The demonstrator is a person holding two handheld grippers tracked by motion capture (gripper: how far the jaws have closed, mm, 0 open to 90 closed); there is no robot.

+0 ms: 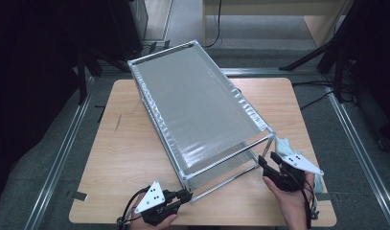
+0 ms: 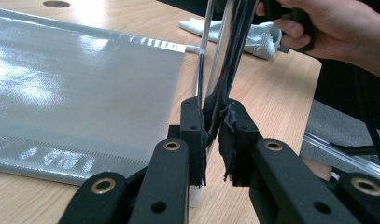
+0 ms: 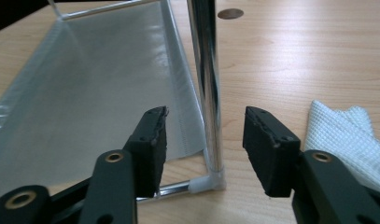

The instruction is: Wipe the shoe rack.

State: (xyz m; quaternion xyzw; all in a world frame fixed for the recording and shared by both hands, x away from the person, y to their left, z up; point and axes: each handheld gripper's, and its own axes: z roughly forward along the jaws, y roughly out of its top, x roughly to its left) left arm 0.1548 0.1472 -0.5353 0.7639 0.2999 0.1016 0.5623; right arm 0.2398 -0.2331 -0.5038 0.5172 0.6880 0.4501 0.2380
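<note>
A chrome-tube rack with grey fabric shelves stands slantwise on the wooden table. My left gripper is at its near left corner. In the left gripper view the gripper is shut on that corner's upright pole, pads pressed to both sides. My right gripper is at the near right corner. In the right gripper view its jaws stand open on either side of the upright pole without touching it. The pole's foot sits in a white corner joint.
A pale blue-white cloth lies crumpled on the table just right of the right gripper, and also appears as the cloth beside the right jaw. The lower grey fabric shelf lies close above the tabletop. The table's near edge is close behind both hands.
</note>
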